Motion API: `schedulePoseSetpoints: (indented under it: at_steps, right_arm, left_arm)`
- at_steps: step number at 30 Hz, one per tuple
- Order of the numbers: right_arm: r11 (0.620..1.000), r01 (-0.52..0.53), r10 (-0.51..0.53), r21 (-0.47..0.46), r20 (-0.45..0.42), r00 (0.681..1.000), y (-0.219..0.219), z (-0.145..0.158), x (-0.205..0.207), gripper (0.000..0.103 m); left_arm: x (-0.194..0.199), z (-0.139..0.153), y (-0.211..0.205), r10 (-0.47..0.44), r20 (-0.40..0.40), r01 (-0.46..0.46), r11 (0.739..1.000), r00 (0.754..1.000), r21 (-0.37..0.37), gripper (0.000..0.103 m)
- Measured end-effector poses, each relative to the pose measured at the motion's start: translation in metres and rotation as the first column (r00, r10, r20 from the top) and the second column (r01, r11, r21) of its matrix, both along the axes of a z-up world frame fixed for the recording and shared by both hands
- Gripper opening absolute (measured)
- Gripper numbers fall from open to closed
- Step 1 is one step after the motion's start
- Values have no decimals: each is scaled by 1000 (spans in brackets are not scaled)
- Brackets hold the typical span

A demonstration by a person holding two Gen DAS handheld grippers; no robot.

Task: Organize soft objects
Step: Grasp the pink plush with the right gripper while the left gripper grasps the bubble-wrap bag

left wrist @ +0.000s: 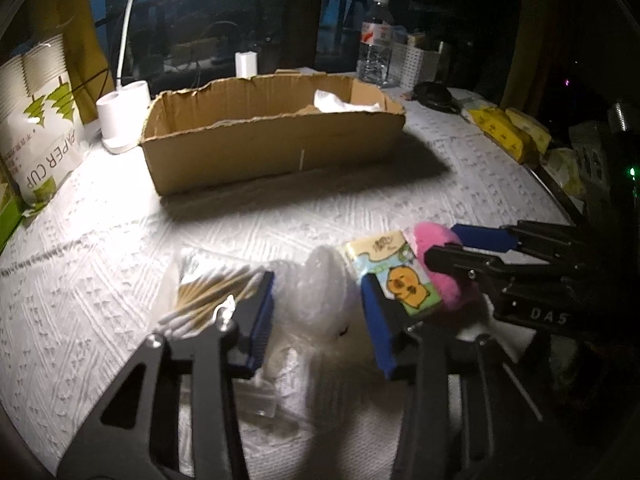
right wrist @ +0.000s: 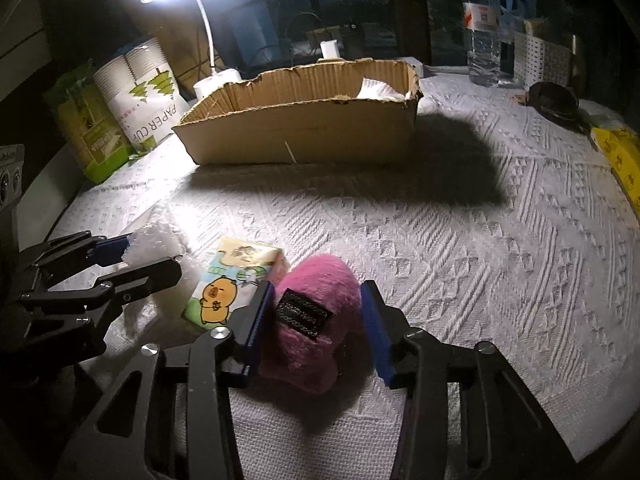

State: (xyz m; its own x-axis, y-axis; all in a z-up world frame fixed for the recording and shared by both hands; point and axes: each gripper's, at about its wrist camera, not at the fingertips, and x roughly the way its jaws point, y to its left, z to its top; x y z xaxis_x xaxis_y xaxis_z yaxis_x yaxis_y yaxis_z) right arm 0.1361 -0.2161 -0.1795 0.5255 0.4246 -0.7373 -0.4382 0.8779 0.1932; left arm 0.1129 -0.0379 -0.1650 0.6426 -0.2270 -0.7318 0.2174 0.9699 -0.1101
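A white plush toy lies on the white textured cloth between the blue pads of my left gripper, which is shut on it; the right wrist view shows that gripper at the left with the white plush in it. My right gripper is shut on a pink plush with a black label, both pads against its sides; in the left wrist view it reaches in from the right. A cartoon-printed tissue pack lies between the two toys. A torn cardboard box stands behind, with white cloth inside.
A bag of cotton swabs lies left of the white plush. A lamp base and a paper cup bag stand at the back left. A water bottle and a white basket are at the back right, yellow packs along the right edge.
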Motion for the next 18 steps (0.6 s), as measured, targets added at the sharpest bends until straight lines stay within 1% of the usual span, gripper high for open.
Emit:
schedulePoseSetpoints:
  at_steps: [4,9,18]
  right_arm:
    - [1000,-7,7,0,14,1000,2,4,-1,40]
    - [1000,-6,6,9,42,999,0,14,-2,40]
    - [1000,-6,5,15,73,997,0,27,2,40]
  left_arm:
    - [-2,7,0,-2,18,2,1000,1000,1,42]
    - [-2,18,1,1,46,-1,1000,999,2,42]
    - [0,30,6,12,72,-12,1000,997,-2,42]
